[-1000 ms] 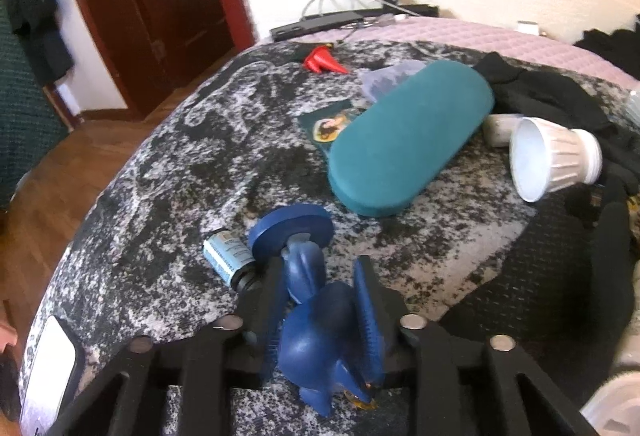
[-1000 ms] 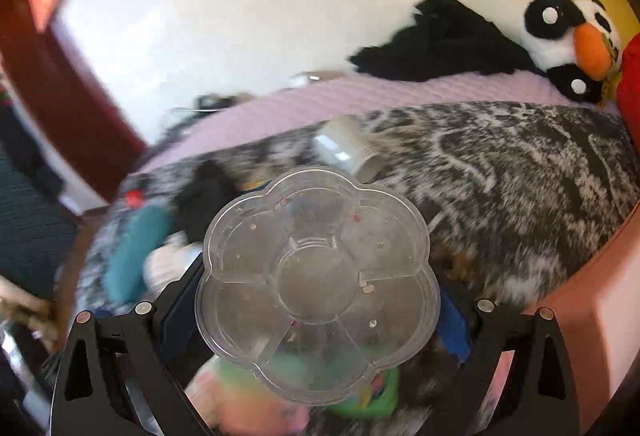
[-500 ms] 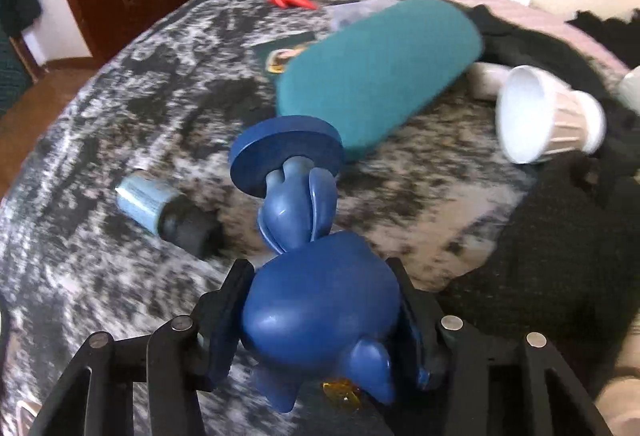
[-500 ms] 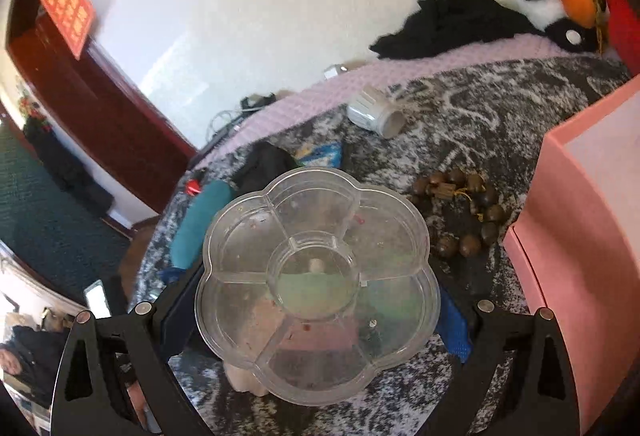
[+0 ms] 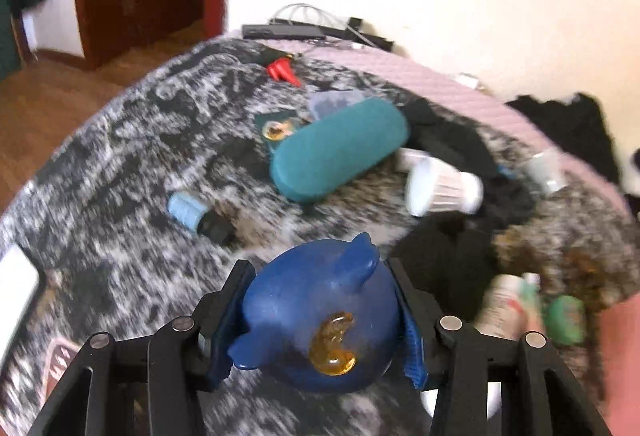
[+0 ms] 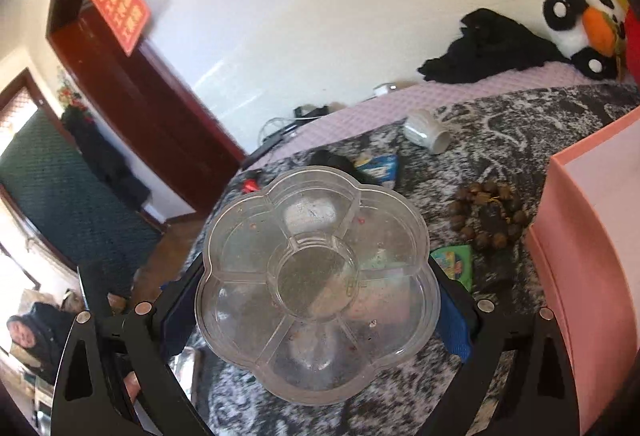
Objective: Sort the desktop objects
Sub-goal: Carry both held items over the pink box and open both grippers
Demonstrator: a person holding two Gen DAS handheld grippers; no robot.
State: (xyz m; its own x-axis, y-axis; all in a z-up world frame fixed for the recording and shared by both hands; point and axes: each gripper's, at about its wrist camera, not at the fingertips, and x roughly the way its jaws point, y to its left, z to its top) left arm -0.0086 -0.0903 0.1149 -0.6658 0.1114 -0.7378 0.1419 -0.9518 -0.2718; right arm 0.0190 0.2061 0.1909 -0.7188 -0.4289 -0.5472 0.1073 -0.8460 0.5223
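Note:
My left gripper (image 5: 316, 320) is shut on a blue rounded toy figure (image 5: 320, 320) with an amber mark, held above the black-and-white mottled bed cover (image 5: 120, 163). My right gripper (image 6: 316, 300) is shut on a clear flower-shaped divided tray (image 6: 316, 276), held up over the cover. A pink box (image 6: 592, 236) stands at the right of the right wrist view, and its blurred edge shows in the left wrist view (image 5: 624, 356).
On the cover lie a teal case (image 5: 340, 151), a white bulb (image 5: 440, 187), a blue-labelled small bottle (image 5: 196, 215), a red nozzle (image 5: 282, 69), black cloth (image 5: 448, 139), brown beads (image 6: 488, 215), a white cup (image 6: 426, 131) and a green packet (image 6: 452, 264). A plush penguin (image 6: 588, 27) sits by the wall.
The left gripper has lifted the blue toy off the cover and tilted it, so its round base no longer shows. The right gripper has swung with the tray, bringing the pink box closer.

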